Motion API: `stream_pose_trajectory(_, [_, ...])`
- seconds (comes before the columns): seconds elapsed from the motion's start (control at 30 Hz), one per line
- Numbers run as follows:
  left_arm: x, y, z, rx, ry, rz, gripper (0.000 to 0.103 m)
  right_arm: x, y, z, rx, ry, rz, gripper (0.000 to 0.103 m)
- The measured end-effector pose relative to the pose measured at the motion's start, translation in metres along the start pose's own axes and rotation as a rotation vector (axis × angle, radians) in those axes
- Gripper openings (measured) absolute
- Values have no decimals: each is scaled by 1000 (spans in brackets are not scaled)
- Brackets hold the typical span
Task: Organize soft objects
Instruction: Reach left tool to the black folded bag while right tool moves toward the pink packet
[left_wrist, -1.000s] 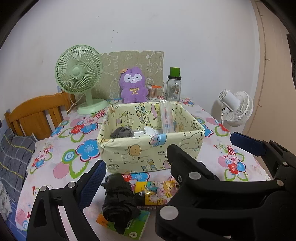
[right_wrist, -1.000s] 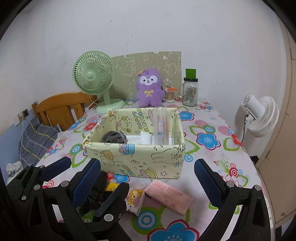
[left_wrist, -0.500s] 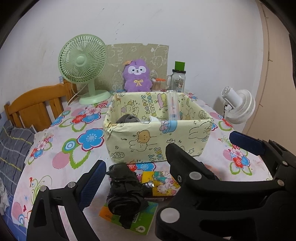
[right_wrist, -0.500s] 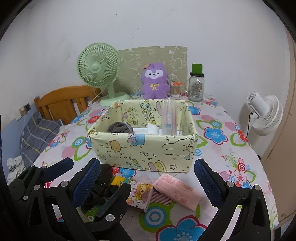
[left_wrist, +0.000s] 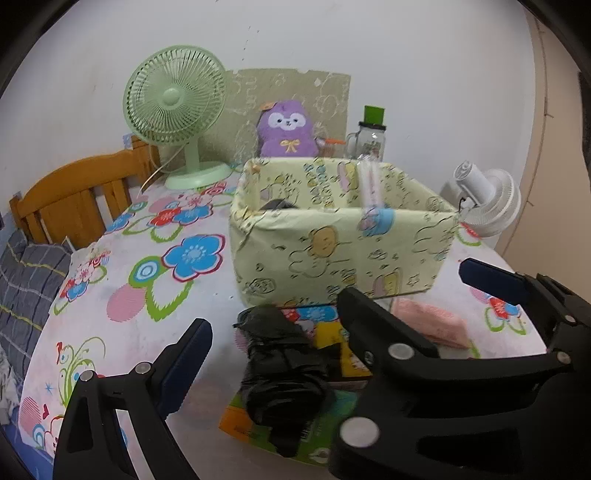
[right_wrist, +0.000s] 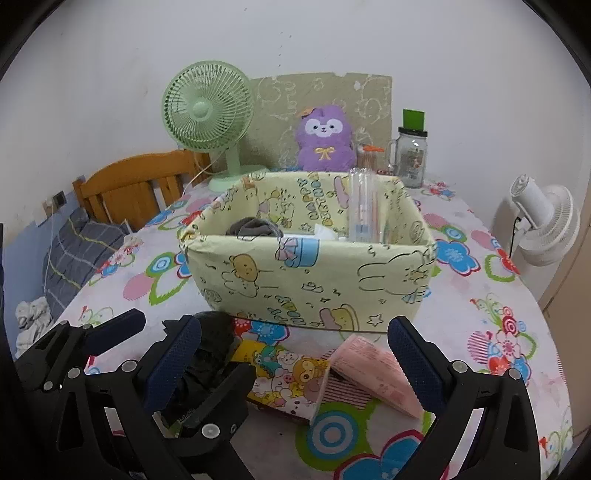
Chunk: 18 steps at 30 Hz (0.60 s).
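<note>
- Left claw (left_wrist: 334, 302) spread wide, nothing between its blue-padded fingers (left_wrist: 188, 354); hangs low over the tabletop (left_wrist: 122, 280).
- Right claw (right_wrist: 291, 356) also spread, empty, blue pads either side of the pile.
- Black crumpled bundle (left_wrist: 284, 373) just ahead of the left claw: soft, wrinkled, roughly rolled, long axis running away from the camera toward the box, lying on a green-orange flat pack (left_wrist: 258, 424).
- Beside it a glossy cartoon-print packet (right_wrist: 291, 373) and a pink tissue pack (right_wrist: 373, 369), tilted, leaning on the packet.
- Pale yellow fabric box (right_wrist: 306, 273), cartoon print, open top, just behind the pile; grey cloth (right_wrist: 251, 227) and clear tube (right_wrist: 360, 206) inside.
- Behind: green fan (right_wrist: 208, 114), purple plush (right_wrist: 325, 140), glass jar (right_wrist: 412, 155); white fan (right_wrist: 543, 225) off the tabletop's right.
</note>
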<state>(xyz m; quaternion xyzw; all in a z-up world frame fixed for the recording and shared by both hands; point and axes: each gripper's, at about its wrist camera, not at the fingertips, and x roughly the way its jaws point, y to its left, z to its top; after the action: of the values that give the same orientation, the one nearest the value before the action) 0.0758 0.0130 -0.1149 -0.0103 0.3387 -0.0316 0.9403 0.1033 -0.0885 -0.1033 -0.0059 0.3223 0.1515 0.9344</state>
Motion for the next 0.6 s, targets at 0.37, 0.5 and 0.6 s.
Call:
stream_pose_trajectory(0.37, [21,5,-5,0,55,7,86,21,-5,-6,22,57,0,102])
stream_pose_trajectory(0.5, [29,6,-7,-14,87,-6,72,31,-9,-8,33,95,-4,102])
stream_pose_trajectory(0.6, [33,7,-9,-16,101,-25,66,37,-7,-10,27,110,-9,102])
